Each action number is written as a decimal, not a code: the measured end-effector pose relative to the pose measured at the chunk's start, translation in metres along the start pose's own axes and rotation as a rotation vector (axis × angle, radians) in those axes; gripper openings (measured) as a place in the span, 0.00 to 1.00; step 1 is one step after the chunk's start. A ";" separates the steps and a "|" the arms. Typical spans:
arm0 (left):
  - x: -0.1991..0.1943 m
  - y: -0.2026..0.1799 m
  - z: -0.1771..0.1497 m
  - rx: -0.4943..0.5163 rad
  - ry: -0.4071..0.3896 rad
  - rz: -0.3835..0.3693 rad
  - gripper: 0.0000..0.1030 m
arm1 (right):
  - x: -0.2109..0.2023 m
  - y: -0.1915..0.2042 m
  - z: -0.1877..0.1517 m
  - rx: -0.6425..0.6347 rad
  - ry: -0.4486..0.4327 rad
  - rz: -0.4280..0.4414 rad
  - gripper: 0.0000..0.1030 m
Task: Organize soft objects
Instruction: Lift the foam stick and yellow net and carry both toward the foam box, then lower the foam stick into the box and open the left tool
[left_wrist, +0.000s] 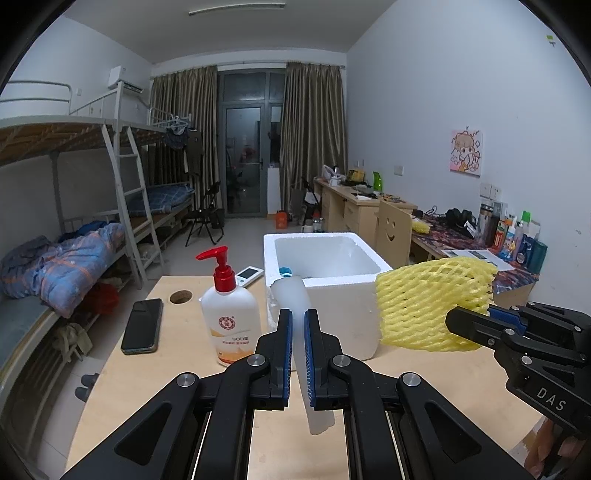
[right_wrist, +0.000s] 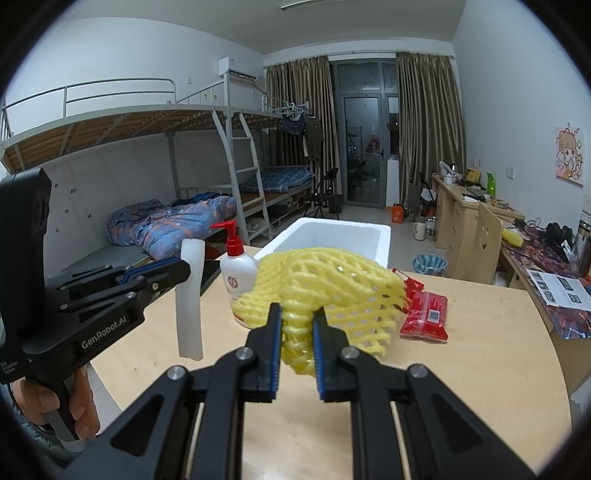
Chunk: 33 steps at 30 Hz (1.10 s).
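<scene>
My left gripper (left_wrist: 298, 314) is shut on a white foam strip (left_wrist: 293, 295) and holds it upright above the wooden table (left_wrist: 424, 373), just in front of the white foam box (left_wrist: 325, 258). The strip also shows in the right wrist view (right_wrist: 190, 299). My right gripper (right_wrist: 297, 310) is shut on a yellow foam net (right_wrist: 325, 284) and holds it above the table, to the right of the box. The net shows in the left wrist view (left_wrist: 432, 299) with the right gripper (left_wrist: 465, 321) clamped on it.
A lotion pump bottle (left_wrist: 229, 314), a black phone (left_wrist: 143, 326) and a white remote (left_wrist: 249, 275) sit left of the box. A red tissue pack (right_wrist: 424, 314) lies on the table's right side. A round hole (left_wrist: 181, 296) is in the tabletop.
</scene>
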<state>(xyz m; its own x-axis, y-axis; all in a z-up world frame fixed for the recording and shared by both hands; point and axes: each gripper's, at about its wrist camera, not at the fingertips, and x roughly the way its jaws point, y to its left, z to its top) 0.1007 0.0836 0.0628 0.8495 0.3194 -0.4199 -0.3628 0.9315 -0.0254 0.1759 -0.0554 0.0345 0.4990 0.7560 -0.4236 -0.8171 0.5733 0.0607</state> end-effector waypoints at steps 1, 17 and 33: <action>0.000 0.000 0.000 0.000 0.001 -0.001 0.06 | 0.000 0.000 0.000 0.001 0.001 0.000 0.18; 0.008 0.002 0.019 -0.004 -0.030 -0.008 0.06 | 0.001 -0.002 0.004 -0.004 -0.008 -0.005 0.18; 0.042 0.002 0.060 0.000 -0.021 -0.075 0.06 | 0.025 -0.014 0.033 -0.001 -0.003 -0.006 0.18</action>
<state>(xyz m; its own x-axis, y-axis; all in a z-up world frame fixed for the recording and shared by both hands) 0.1586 0.1095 0.0994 0.8821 0.2528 -0.3975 -0.2981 0.9529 -0.0555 0.2093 -0.0338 0.0531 0.5048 0.7537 -0.4209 -0.8144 0.5774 0.0573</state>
